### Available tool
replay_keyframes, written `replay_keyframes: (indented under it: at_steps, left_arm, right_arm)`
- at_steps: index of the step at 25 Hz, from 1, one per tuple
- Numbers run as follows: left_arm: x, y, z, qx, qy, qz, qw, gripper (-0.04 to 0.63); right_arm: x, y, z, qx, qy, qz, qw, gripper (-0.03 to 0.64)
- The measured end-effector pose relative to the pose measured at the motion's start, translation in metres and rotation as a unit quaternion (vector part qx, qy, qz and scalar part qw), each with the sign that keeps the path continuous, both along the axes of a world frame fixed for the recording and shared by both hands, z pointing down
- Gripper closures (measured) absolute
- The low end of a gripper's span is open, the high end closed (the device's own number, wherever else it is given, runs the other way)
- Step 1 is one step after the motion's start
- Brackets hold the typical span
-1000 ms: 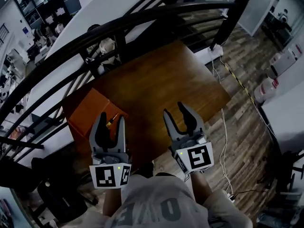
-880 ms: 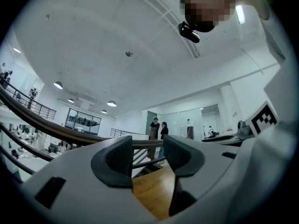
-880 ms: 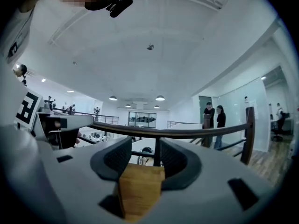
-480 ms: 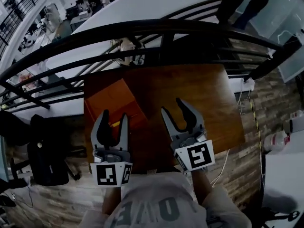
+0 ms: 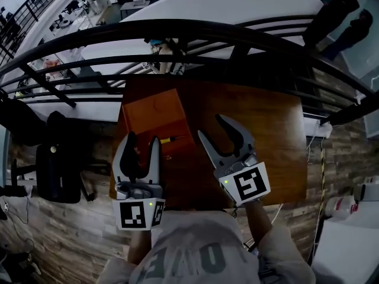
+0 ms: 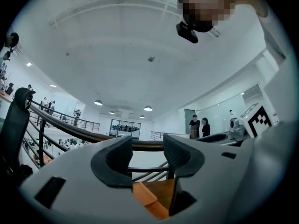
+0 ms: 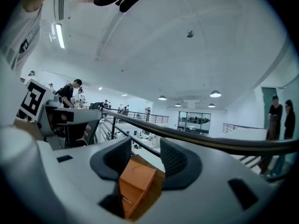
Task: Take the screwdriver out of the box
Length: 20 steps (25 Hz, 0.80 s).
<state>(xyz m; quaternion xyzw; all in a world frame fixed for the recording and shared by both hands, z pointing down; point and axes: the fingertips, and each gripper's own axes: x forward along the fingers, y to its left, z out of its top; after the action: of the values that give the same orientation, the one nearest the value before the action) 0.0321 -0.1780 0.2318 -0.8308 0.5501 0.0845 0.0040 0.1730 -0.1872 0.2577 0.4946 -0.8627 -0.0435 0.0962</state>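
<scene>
An orange box (image 5: 155, 116) stands open on the left part of a brown wooden table (image 5: 260, 129). A screwdriver (image 5: 168, 139) with a yellow handle lies in the box's near half. My left gripper (image 5: 143, 142) hovers open at the box's near edge, just left of the screwdriver, with nothing between its jaws. My right gripper (image 5: 212, 126) is open over the table's middle, right of the box, and holds nothing. The left gripper view shows my left gripper (image 6: 147, 158) above a corner of the box (image 6: 145, 199). The right gripper view shows my right gripper (image 7: 145, 158) with the box (image 7: 135, 183) ahead below it.
A black curved railing (image 5: 177, 31) runs along the table's far side. A black office chair (image 5: 53, 164) stands to the left on the wood floor. A white container (image 5: 340, 206) sits on the floor at the right. People stand far off beyond the railing.
The head view has swung, so table and box now sit further right and square in view. Both grippers turned with it and rose slightly, staying open and holding nothing.
</scene>
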Motion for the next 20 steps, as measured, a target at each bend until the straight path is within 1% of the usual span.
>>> replay_keyframes:
  at_steps: [2, 4, 6, 8, 11, 14, 18, 20]
  left_arm:
    - [-0.004, -0.002, 0.001, 0.000, -0.002, -0.008, 1.0000, 0.390]
    - [-0.009, -0.004, 0.003, -0.001, -0.001, -0.018, 0.9998, 0.390]
    - [-0.016, -0.005, 0.009, -0.004, 0.001, -0.027, 0.9996, 0.390]
    - [-0.022, -0.008, 0.016, -0.006, -0.001, -0.033, 0.9994, 0.390]
    - [-0.030, -0.014, 0.032, -0.016, -0.001, -0.040, 0.9991, 0.390]
    - [-0.041, -0.014, 0.049, -0.036, 0.001, -0.051, 0.9981, 0.390]
    - [-0.057, -0.009, 0.072, -0.065, 0.009, -0.068, 0.9955, 0.390]
    - [-0.062, -0.005, 0.085, -0.082, 0.011, -0.075, 0.9937, 0.390]
  right_arm:
    - [-0.011, -0.005, 0.009, -0.020, 0.019, -0.038, 0.999, 0.432]
    - [-0.026, -0.010, 0.019, -0.036, 0.048, -0.082, 0.995, 0.419]
    - [-0.043, -0.016, 0.033, -0.044, 0.082, -0.128, 0.987, 0.408]
    - [-0.059, -0.023, 0.052, -0.057, 0.124, -0.173, 0.975, 0.400]
    - [-0.080, -0.033, 0.089, -0.078, 0.207, -0.227, 0.948, 0.396]
    - [-0.103, -0.036, 0.127, -0.092, 0.282, -0.272, 0.915, 0.387]
    - [-0.127, -0.030, 0.180, -0.113, 0.355, -0.325, 0.869, 0.373]
    - [-0.133, -0.029, 0.203, -0.120, 0.382, -0.341, 0.850, 0.373]
